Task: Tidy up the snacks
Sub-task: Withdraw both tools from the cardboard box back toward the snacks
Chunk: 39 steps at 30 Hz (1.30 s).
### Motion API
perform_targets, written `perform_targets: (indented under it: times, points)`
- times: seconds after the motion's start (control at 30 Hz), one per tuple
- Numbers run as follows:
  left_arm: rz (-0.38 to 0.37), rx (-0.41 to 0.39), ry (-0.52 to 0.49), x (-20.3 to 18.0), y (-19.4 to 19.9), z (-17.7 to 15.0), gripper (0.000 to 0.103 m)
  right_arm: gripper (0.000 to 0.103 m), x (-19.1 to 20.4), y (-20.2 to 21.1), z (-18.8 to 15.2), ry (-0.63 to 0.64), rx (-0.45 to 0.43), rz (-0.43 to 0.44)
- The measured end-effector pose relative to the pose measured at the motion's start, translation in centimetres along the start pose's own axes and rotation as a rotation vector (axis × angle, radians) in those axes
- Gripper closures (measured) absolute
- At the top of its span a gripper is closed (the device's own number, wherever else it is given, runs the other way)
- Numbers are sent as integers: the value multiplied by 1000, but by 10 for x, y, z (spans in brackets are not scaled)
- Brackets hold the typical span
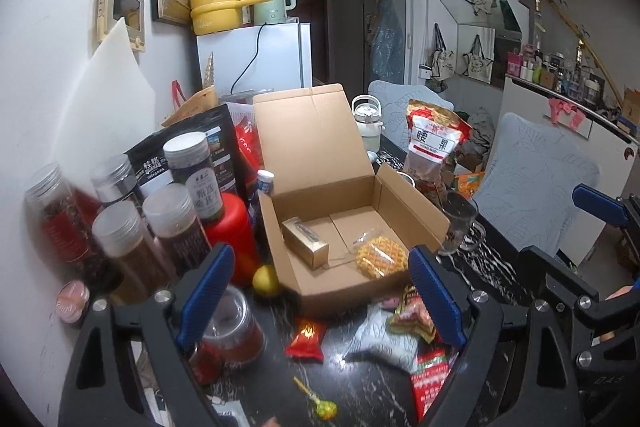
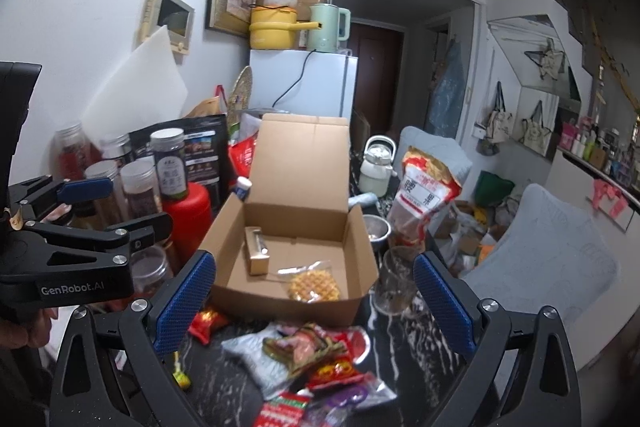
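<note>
An open cardboard box (image 1: pixel 416 211) (image 2: pixel 288 301) stands on the dark marble table, lid up. Inside lie a small gold box (image 1: pixel 306 241) (image 2: pixel 256 253) and a wrapped waffle (image 1: pixel 380 261) (image 2: pixel 314 285). Loose snack packets lie in front of it: a small red packet (image 1: pixel 306 341) (image 2: pixel 208 323), a white packet (image 1: pixel 380 337) (image 2: pixel 256 351), a brown-red packet (image 1: pixel 410 319) (image 2: pixel 304 345) and a lollipop (image 1: pixel 320 405) (image 2: pixel 180 377). My left gripper (image 1: pixel 320 303) is open and empty above the packets. My right gripper (image 2: pixel 316 311) is open and empty, just before the box.
Several jars (image 1: pixel 132 227) (image 2: pixel 136 183) and a red container (image 1: pixel 232 227) (image 2: pixel 188 215) crowd the left by the wall. A lemon (image 1: pixel 266 279), a cashew bag (image 1: pixel 434 147) (image 2: pixel 424 195) and a glass mug (image 1: pixel 458 227) (image 2: pixel 396 287) stand around the box. Chairs (image 2: pixel 540 251) are at the right.
</note>
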<state>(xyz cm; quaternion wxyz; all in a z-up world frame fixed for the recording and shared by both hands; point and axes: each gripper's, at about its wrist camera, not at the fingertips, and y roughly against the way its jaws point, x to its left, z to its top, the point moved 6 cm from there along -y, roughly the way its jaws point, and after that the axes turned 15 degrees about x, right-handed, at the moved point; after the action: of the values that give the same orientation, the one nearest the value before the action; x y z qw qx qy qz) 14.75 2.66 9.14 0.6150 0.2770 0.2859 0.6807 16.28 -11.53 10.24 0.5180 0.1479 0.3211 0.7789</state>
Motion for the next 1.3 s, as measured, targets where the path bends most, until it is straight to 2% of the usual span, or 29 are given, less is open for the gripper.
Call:
perform_targets:
  times: [0.13, 0.37, 0.63, 0.8, 1.1, 1.3]
  points:
    - [12, 9, -25, -5, 3, -16, 14, 2, 9, 6, -15, 8, 5, 2]
    - [1, 40, -8, -7, -2, -43, 14, 2, 12, 6, -42, -14, 24, -1]
    - [-18, 109, 20, -8, -18, -79, 14, 2, 13, -6, -79, -57, 80, 18]
    - [-4, 128, 17, -8, -25, -100, 14, 2, 18, -13, -103, -65, 99, 8]
    - [-78, 222, 27, -12, -52, -140, 14, 2, 22, -30, -139, -117, 156, 52]
    - [-97, 271, 35, -15, -73, -161, 14, 2, 19, -49, -165, -165, 209, 87]
